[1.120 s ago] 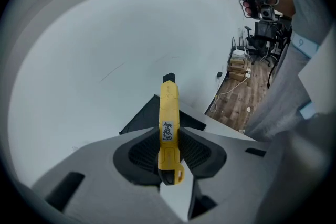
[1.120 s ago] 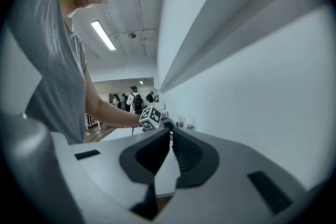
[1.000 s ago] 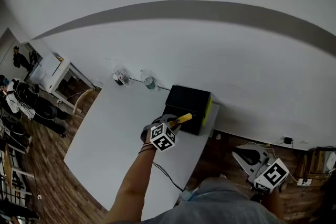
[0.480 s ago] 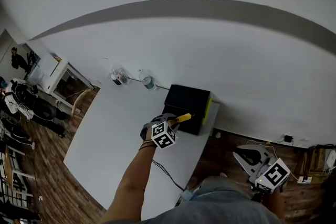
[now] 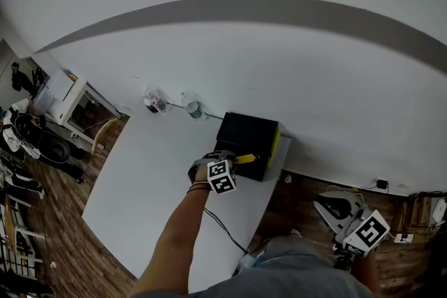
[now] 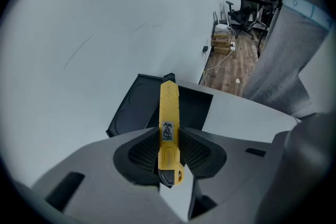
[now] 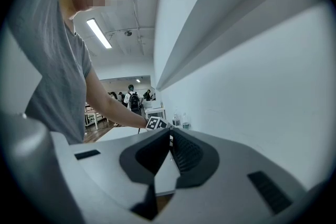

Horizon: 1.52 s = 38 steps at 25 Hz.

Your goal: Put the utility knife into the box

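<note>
The left tool point(image 6: 169, 136) is holding the knife point(image 6: 169, 105) just above the box point(image 6: 128, 113), not yet releasing it. The right tool point(image 7: 169, 135) is hanging closed and empty.

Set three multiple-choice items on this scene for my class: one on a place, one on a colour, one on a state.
1. Where does the black rectangular box stand? A on the white table; B on the floor; C on a shelf.
2. What colour is the plastic utility knife? A red; B yellow; C blue.
3. How is the left gripper? A open, empty; B shut, empty; C shut on the knife.
Key: 1 A, the head view shows it on the tabletop; 2 B, its body is plainly yellow; 3 C, both jaws press the knife's sides.
</note>
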Motion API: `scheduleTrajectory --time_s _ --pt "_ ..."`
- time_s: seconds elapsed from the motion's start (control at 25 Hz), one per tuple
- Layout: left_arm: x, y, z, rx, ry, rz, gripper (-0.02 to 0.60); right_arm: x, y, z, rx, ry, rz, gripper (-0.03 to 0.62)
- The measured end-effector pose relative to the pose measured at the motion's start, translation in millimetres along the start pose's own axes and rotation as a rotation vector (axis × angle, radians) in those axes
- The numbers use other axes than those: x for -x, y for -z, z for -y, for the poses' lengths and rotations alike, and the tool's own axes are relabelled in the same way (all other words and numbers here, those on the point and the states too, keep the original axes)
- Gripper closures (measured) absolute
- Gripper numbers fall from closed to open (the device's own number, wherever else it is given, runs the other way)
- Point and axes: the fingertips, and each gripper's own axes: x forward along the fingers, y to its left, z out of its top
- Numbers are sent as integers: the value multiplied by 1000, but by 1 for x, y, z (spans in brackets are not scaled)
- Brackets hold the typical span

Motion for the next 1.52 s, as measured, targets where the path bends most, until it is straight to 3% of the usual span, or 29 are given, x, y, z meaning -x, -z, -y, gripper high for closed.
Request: scheduleTrajectory --time_s 0.24,0.6,0.96,1.44,1.52 --pt "-6 0 -8 -15 -11 -13 459 -1 3 1 -8 9 -9 560" --pt "-44 22 4 -20 60 -45 459 -1 13 16 -35 52 -23 560" --pt "-71 24 10 -76 101 -53 459 -9 23 16 -45 31 -65 560" --pt "-94 29 13 -106 176 -99 458 -14 15 17 -62 33 -26 560" --pt "-96 28 13 -108 180 -101 459 -12 20 16 -67 36 -64 560"
